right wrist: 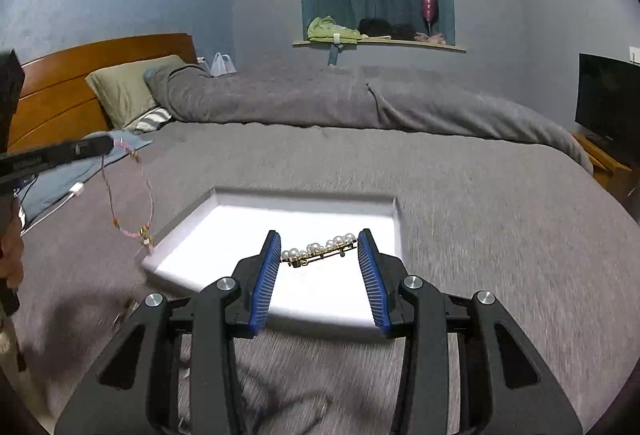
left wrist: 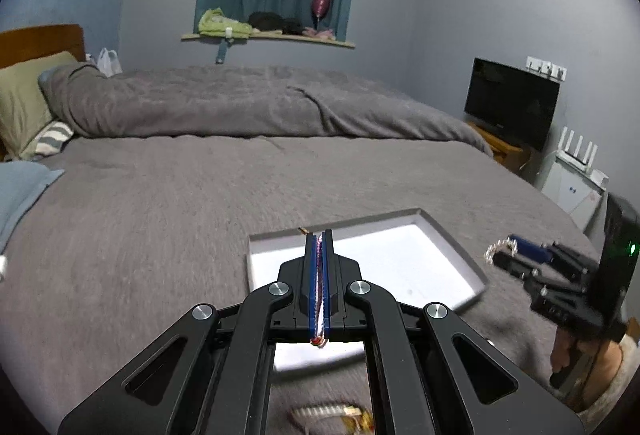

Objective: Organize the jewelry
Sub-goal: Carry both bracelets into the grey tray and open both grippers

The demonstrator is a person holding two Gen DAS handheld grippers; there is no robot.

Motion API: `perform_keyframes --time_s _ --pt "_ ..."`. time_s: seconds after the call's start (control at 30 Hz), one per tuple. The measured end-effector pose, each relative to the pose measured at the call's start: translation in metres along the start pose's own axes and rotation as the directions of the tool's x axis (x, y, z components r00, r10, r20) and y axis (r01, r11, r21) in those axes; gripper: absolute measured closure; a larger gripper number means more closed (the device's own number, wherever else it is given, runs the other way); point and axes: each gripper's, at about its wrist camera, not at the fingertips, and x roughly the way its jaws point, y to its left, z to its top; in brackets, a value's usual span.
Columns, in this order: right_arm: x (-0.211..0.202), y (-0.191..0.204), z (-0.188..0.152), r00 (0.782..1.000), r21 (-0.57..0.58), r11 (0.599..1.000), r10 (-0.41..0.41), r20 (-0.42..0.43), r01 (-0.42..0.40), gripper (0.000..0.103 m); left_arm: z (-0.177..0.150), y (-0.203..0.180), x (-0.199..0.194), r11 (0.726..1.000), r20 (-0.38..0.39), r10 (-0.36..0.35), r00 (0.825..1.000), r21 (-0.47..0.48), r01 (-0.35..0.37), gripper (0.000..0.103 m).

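Nearest, some jewelry [left wrist: 332,415] lies unsorted on the grey bed [left wrist: 160,203]. The left gripper [left wrist: 319,235] is clenched on a beaded bracelet [right wrist: 132,195], the right gripper [right wrist: 318,249] grasps a pearl clip [right wrist: 320,251], both above the empty white tray [right wrist: 304,203] beyond. Nothing is placed yet.

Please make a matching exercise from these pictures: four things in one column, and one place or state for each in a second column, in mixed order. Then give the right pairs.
Things
1. pearl hair clip
2. beaded bracelet
3. white tray
4. green cloth

Places or states
A. lies on the window ledge
B. hangs from the shut left gripper
C. lies on the grey bedspread
D. is clamped end to end between the pads of the right gripper

Pairs: 1-D, 2-B, 3-C, 4-A
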Motion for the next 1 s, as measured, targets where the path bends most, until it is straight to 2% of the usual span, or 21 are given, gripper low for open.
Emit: perform_keyframes --time_s 0.17,0.27,0.43,0.6,0.87,0.93,1.0 --pt "0.057 -0.018 0.024 0.999 0.023 1.000 -0.012 -0.032 0.013 0.063 0.011 0.015 0.055 1.000 -0.045 -0.001 0.999 -0.015 0.000 0.100" --pt "0.092 -0.024 0.027 0.996 0.030 0.999 -0.008 -0.084 0.010 0.063 0.008 0.029 0.093 0.999 -0.095 0.001 0.996 -0.039 -0.005 0.100" --pt "0.132 -0.029 0.018 0.979 0.051 0.999 0.006 -0.204 0.004 0.063 -0.010 0.054 0.149 0.996 -0.216 0.042 0.975 -0.072 -0.059 0.100" --pt "0.143 -0.025 0.005 0.952 0.006 0.998 -0.062 -0.300 0.067 0.063 -0.023 0.062 0.160 0.996 -0.250 0.049 0.967 -0.058 -0.065 0.100" --pt "0.147 -0.021 -0.001 0.943 0.008 0.997 -0.066 -0.327 0.072 0.063 -0.030 0.061 0.170 0.995 -0.278 0.093 0.956 -0.011 -0.100 0.099" --pt "0.144 -0.025 -0.002 0.948 0.033 0.998 -0.048 -0.314 0.061 0.061 -0.030 0.063 0.171 0.996 -0.283 0.071 0.957 -0.027 -0.082 0.094" --pt "0.141 -0.026 -0.001 0.953 0.043 0.997 -0.043 -0.299 0.058 0.049 -0.030 0.063 0.168 0.997 -0.268 0.058 0.962 -0.029 -0.068 0.089"
